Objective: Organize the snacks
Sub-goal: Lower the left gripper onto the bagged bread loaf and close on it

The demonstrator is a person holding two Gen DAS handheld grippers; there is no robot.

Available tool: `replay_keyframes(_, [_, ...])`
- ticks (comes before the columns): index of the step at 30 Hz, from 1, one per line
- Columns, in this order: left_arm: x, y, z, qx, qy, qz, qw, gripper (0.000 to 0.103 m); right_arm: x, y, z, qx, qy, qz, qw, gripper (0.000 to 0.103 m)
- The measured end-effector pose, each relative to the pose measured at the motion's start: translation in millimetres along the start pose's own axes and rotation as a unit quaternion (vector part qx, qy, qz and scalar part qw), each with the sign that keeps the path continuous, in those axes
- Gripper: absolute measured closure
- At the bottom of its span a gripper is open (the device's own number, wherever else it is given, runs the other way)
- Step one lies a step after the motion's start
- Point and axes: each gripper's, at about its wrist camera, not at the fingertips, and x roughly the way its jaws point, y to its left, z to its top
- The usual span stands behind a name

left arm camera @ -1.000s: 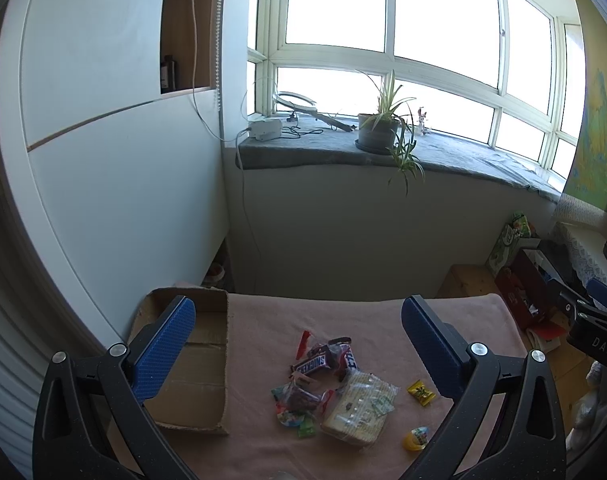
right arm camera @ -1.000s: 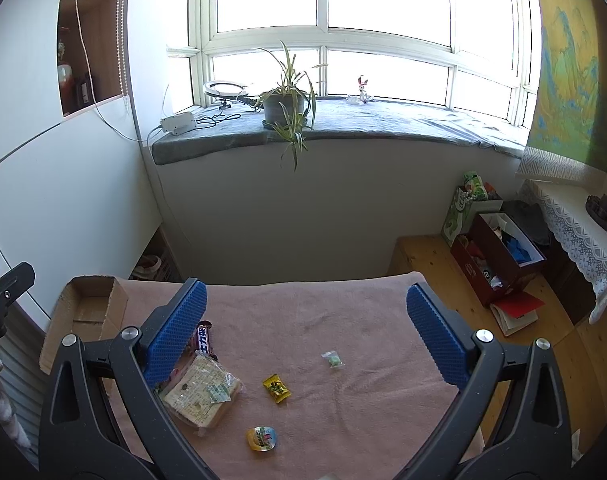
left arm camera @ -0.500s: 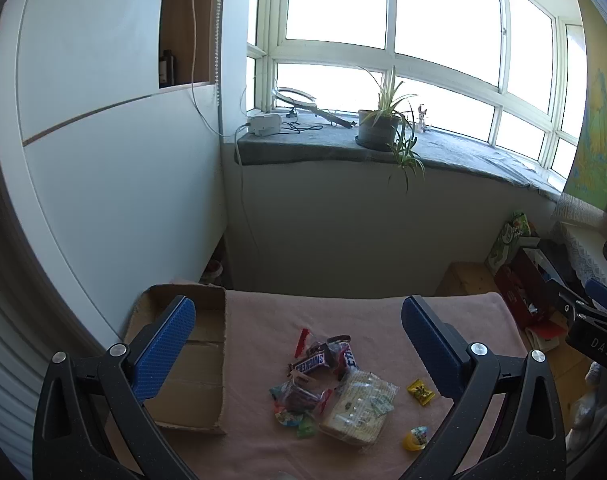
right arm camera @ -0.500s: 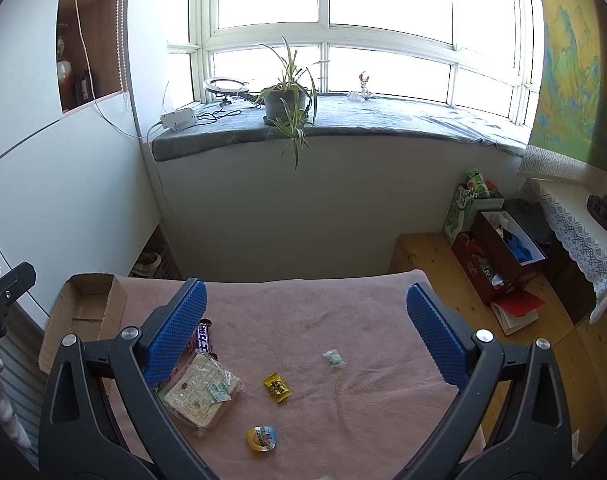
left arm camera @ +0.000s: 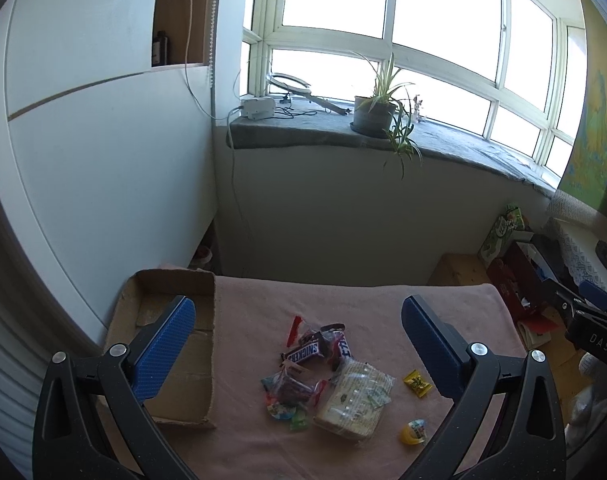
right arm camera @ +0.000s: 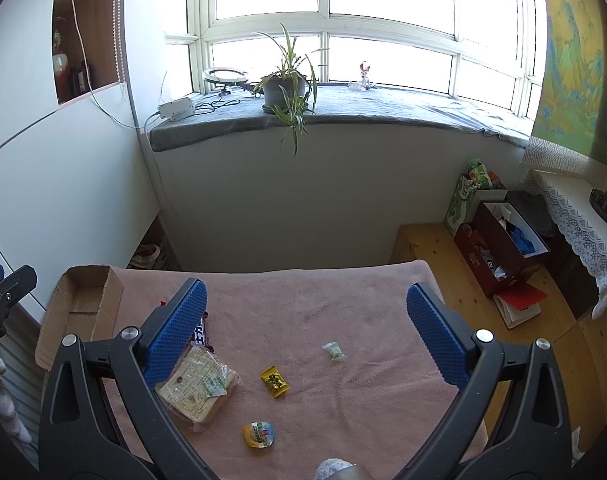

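Two grippers are held above a table covered with a pink cloth (right arm camera: pixel 303 300), each with its blue-padded jaws spread wide and nothing between them. The left gripper (left arm camera: pixel 299 344) is seen in the lower half of the left wrist view, the right gripper (right arm camera: pixel 307 328) in the lower half of the right wrist view.

An open cardboard box (left arm camera: pixel 171 360) is seen at the lower left of the left wrist view, lying on the cloth at its left edge; in the right wrist view the same box (right arm camera: pixel 79 304) is found at the left, behind the left pad. Its inside looks bare where it can be seen.

The snacks are scattered on the cloth, outside the box. In the left wrist view a heap is shown at lower centre: a chocolate bar (left arm camera: pixel 305 354) on top, small coloured sweets (left arm camera: pixel 287 396) below it, and a clear-wrapped pack of crackers (left arm camera: pixel 357 400) touching the heap on the right. A yellow packet (left arm camera: pixel 417 383) and a yellow round cup (left arm camera: pixel 415 431) lie apart to the right. In the right wrist view a small clear packet with a green sweet (right arm camera: pixel 334 351) is seen alone near the centre.

A potted plant (right arm camera: pixel 285 88) is placed on the windowsill in the upper part of the frame.
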Motion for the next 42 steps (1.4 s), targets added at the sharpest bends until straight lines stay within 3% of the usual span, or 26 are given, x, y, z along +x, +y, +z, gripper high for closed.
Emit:
replay_keyframes(4, [6,7,-10,-0.009,0.006,-0.016,0.9998,0.000,15,-9,-9,0.011,0.026,0.010,1.000,0.001])
replay_keyframes(9, [23,9,-21,-0.003,0.042,-0.018,0.9990,0.001,31,-17,-24,0.032,0.052,0.035,0.998,0.004])
replay_keyframes(14, [40,9,-42,-0.011,0.091,-0.041,0.9949,0.012,50,-11,-39,0.026,0.086,0.081,0.993,0.012])
replay_keyframes(18, [54,12,-63,-0.031,0.138,-0.059,0.9882,0.020,75,-2,-57,0.040,0.138,0.143,0.979,0.012])
replay_keyframes(25, [71,12,-102,-0.070,0.203,-0.085,0.9730,0.031,123,19,-79,0.021,0.204,0.215,0.955,0.012])
replay_keyframes(31, [86,11,-121,-0.101,0.246,-0.103,0.9584,0.039,147,42,-79,-0.052,0.227,0.238,0.943,0.012])
replay_keyframes(39, [97,7,-138,-0.120,0.276,-0.125,0.9456,0.042,179,70,-85,-0.113,0.266,0.275,0.917,0.012])
replay_keyframes(42, [105,10,-144,-0.147,0.292,-0.142,0.9345,0.042,193,80,-88,-0.125,0.286,0.293,0.903,0.012])
